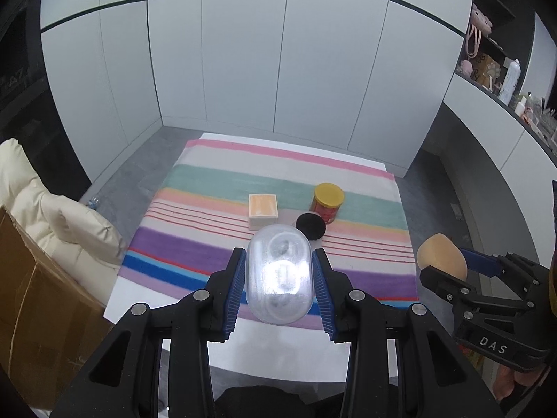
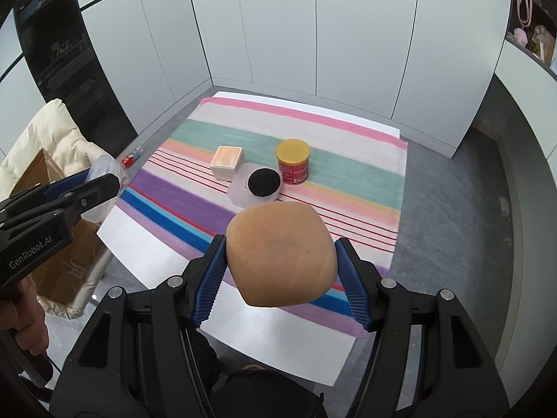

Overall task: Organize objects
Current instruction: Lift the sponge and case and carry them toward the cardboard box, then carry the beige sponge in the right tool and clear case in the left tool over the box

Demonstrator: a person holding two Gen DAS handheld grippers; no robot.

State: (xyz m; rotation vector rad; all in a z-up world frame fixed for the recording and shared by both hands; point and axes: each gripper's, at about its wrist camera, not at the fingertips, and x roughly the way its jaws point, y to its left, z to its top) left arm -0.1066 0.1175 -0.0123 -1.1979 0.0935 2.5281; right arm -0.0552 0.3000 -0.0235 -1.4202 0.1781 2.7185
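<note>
Clear lid (image 1: 278,278) clamped in left gripper (image 1: 278,291); tan sponge (image 2: 280,254) clamped in right gripper (image 2: 280,275); black puff (image 2: 264,182) inside open case (image 2: 240,188).

striped cloth (image 2: 216,214) on white table (image 2: 139,244); cream cushion (image 1: 41,209), cardboard box (image 1: 31,313); cluttered shelves (image 1: 487,66)

Both grippers are matte black with silver rivets and ribbed blue finger pads (image 1: 236,292). The left gripper (image 2: 104,181) reads "GenRobot.AI", the right gripper (image 1: 449,261) "DAS". Bare skin shows at seven o'clock on the hand (image 2: 24,317).
</note>
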